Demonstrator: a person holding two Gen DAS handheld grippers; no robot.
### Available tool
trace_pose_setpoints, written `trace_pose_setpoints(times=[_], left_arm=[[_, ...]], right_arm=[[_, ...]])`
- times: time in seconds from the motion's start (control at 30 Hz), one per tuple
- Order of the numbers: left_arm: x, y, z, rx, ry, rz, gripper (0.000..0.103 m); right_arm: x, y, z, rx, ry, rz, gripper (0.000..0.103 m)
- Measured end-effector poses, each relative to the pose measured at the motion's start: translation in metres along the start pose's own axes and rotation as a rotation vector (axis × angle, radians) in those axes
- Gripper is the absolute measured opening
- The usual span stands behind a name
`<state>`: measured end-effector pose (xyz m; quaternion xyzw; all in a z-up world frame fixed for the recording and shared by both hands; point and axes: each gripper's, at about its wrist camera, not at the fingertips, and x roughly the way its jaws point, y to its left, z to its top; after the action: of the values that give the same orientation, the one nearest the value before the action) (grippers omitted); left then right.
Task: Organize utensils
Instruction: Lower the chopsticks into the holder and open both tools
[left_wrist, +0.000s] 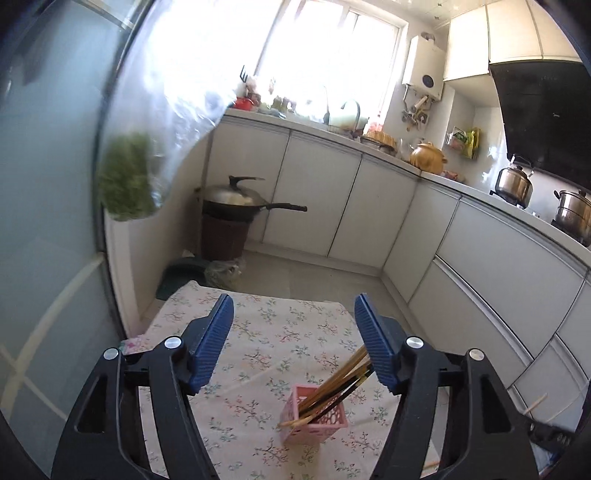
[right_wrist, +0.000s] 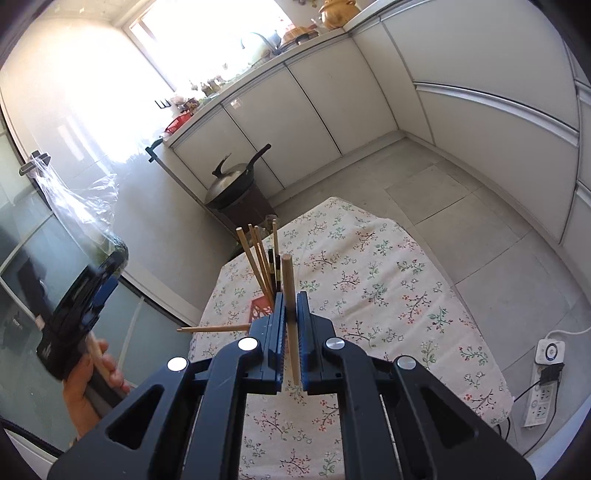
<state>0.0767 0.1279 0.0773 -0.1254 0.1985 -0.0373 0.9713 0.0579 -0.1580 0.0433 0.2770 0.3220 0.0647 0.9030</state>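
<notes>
L gripper (left_wrist: 294, 314) ribbed blue pads apart, empty; R gripper (right_wrist: 290, 306) clamped on round wooden chopstick (right_wrist: 289, 280) by pink lattice basket (left_wrist: 314, 417).

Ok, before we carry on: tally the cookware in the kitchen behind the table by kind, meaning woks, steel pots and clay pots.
Wok: 1
Steel pots: 2
Clay pot: 1
Total: 4
</notes>
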Motion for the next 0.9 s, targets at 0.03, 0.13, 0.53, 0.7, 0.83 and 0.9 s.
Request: trace_pose_setpoints(times=[0.03,0.13,0.53,0.7,0.83,0.9], left_arm=[[-0.007,0.003,-0.005,0.010,0.005,0.010,0.066],[-0.013,0.011,-0.017,0.012,0.034,0.027,0.066],[-0.038,0.011,-0.003,0.029,-0.052,0.006,0.068],[-0.038,0.018,0.000,0.025,-0.063,0.018,0.071],[-0.039,0.030,0.003,-0.015,-0.070,0.025,0.074],[-0.038,0.034,0.005,-0.033,-0.070,0.026,0.075]], right_arm=[[-0.001,0.002,0.001,0.002,-0.006,0.000,0.006],[-0.003,0.012,0.003,-0.001,-0.029,0.007,0.006],[0.020,0.083,0.050,-0.099,-0.184,-0.024,0.006],[0.052,0.095,0.056,-0.111,-0.174,-0.053,0.006],[0.078,0.096,0.053,-0.122,-0.166,-0.087,0.006],[0.091,0.095,0.052,-0.122,-0.170,-0.099,0.006]])
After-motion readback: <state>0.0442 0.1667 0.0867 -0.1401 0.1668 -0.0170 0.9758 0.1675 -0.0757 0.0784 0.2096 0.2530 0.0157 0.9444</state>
